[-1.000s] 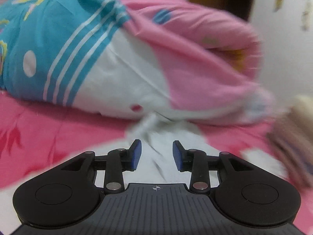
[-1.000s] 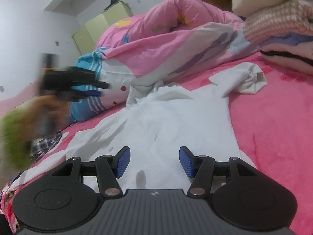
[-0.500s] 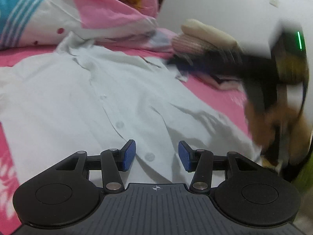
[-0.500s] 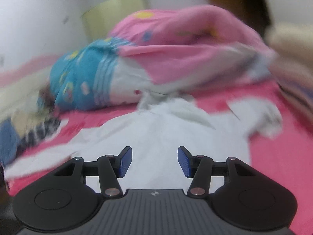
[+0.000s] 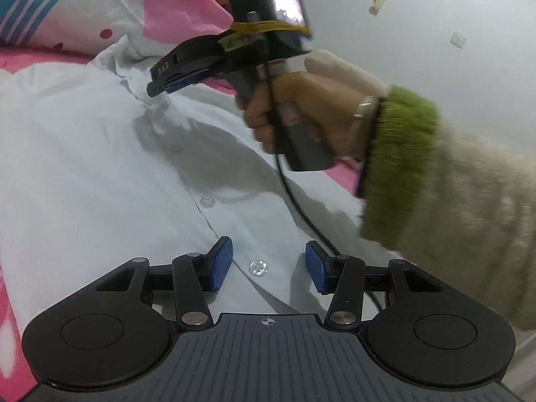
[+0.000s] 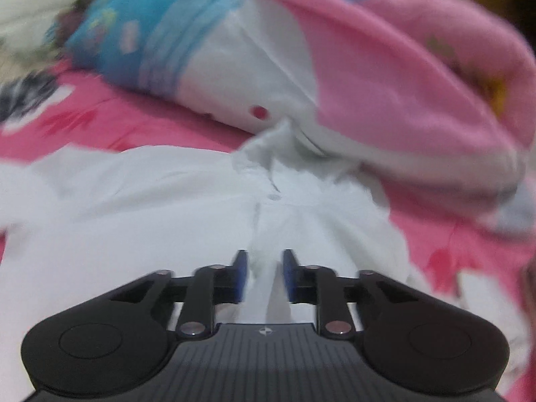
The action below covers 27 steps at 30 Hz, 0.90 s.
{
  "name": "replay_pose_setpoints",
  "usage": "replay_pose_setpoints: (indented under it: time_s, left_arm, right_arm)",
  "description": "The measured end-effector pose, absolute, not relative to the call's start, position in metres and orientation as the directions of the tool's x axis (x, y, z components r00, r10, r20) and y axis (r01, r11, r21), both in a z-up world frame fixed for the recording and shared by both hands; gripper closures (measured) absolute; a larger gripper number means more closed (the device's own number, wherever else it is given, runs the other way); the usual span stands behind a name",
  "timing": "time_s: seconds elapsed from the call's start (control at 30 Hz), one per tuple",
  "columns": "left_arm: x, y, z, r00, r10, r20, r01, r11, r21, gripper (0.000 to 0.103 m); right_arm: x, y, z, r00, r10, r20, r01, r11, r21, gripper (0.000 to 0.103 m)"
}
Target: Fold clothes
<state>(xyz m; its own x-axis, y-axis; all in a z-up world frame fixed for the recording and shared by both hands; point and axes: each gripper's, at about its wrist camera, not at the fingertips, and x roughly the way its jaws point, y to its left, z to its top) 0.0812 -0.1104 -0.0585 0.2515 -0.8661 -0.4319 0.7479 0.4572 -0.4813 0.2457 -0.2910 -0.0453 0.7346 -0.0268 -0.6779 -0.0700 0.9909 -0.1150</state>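
Note:
A white button-up shirt [image 5: 100, 167] lies spread front-up on the pink bed. My left gripper [image 5: 268, 266] hovers low over its button placket, open, with one button [image 5: 258, 267] showing between the pads and nothing pinched. A hand [image 5: 301, 107] holds my right gripper [image 5: 155, 88], whose tip is at the collar end of the shirt. In the blurred right wrist view the right gripper [image 6: 265, 274] has its jaws closing to a narrow gap over the shirt [image 6: 134, 201], just below the collar [image 6: 268, 154]. A ridge of white cloth lies between the pads, which do not clearly press on it.
A rolled pink, white and blue quilt [image 6: 402, 83] lies right behind the collar. Pink sheet [image 6: 117, 127] shows around the shirt. A cream sleeve with a green cuff [image 5: 402, 167] and a black cable [image 5: 294, 194] cross the shirt's right side. Behind them is a white wall [image 5: 435, 50].
My left gripper swung down from the quilt to the shirt's placket and opened slightly. The right gripper moved fast from the shirt's lower part up to the collar and narrowed its jaws.

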Motion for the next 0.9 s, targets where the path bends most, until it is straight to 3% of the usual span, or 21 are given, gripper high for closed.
replay_pose_setpoints:
  time_s: [0.2, 0.5, 0.8, 0.9]
  left_arm:
    - [0.084, -0.11, -0.06, 0.245, -0.874, -0.419, 0.74, 0.448, -0.502, 0.055]
    - [0.082, -0.106, -0.068, 0.237, -0.881, -0.41, 0.734, 0.439, -0.519, 0.055]
    - [0.081, -0.106, -0.075, 0.238, -0.883, -0.405, 0.737, 0.436, -0.517, 0.055]
    - [0.081, -0.106, -0.077, 0.237, -0.884, -0.402, 0.735, 0.434, -0.521, 0.055]
  right_arm:
    - [0.269, -0.332, -0.067, 0.731, 0.116, -0.673, 0.017, 0.982, 0.188, 0.09]
    - [0.26, -0.372, -0.041, 0.787, 0.191, -0.586, 0.083, 0.91, 0.407, 0.088]
    - [0.285, -0.347, -0.028, 0.803, 0.16, -0.574, 0.019, 0.956, 0.292, 0.088]
    - [0.291, -0.324, -0.021, 0.789, 0.134, -0.599, -0.072, 0.989, 0.126, 0.087]
